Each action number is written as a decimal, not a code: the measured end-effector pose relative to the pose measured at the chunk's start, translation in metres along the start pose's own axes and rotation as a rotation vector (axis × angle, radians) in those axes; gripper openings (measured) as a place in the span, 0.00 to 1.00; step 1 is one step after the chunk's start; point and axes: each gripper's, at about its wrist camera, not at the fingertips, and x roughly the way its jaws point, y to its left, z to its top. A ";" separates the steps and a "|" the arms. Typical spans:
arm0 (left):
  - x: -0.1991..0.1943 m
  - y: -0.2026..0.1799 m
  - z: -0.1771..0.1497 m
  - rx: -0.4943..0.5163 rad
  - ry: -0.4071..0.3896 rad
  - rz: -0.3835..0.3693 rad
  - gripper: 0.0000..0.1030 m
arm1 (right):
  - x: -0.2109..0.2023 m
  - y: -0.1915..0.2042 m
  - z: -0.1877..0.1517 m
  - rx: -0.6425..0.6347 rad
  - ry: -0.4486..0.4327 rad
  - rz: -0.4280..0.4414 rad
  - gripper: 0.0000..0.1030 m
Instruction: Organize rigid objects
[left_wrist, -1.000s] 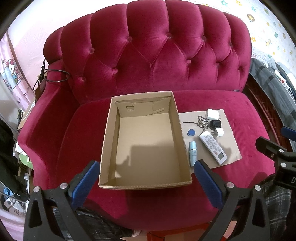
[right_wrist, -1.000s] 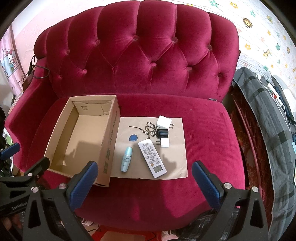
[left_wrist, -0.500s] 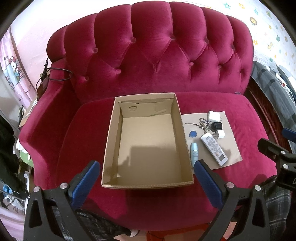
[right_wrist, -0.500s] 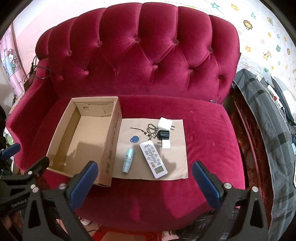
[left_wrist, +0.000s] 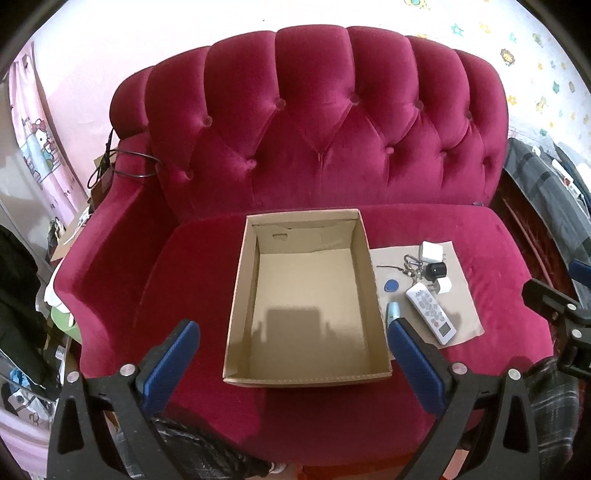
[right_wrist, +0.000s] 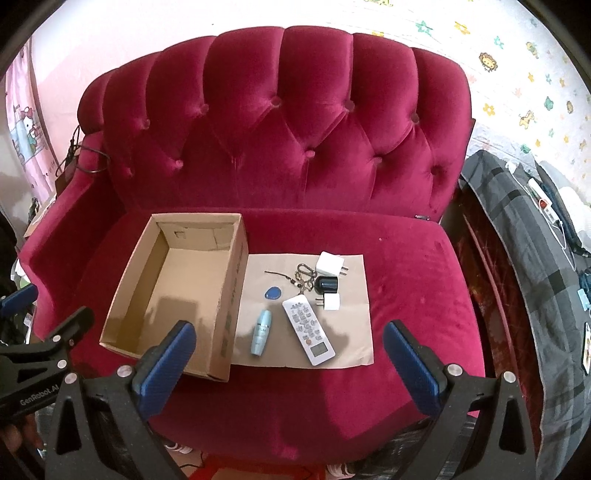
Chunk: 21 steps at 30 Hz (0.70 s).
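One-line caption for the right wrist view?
Open right gripper above sofa: empty cardboard box beside remote, bottle, chargers.

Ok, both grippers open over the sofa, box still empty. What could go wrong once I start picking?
The keys, black plug and two white chargers lie bunched together, so closing on one may drag its neighbours. The blue bottle lies on its side and could roll off the paper sheet. The cardboard box sits on soft velvet and may shift if bumped.
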 end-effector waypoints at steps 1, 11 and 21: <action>-0.002 0.000 0.000 0.000 -0.003 -0.001 1.00 | -0.002 0.000 0.000 0.001 -0.003 0.000 1.00; 0.006 0.000 0.000 0.005 -0.008 -0.023 1.00 | -0.005 -0.009 0.000 0.023 -0.023 -0.028 1.00; 0.039 0.009 0.009 -0.003 0.011 -0.057 1.00 | 0.022 -0.022 -0.002 0.023 0.022 -0.040 1.00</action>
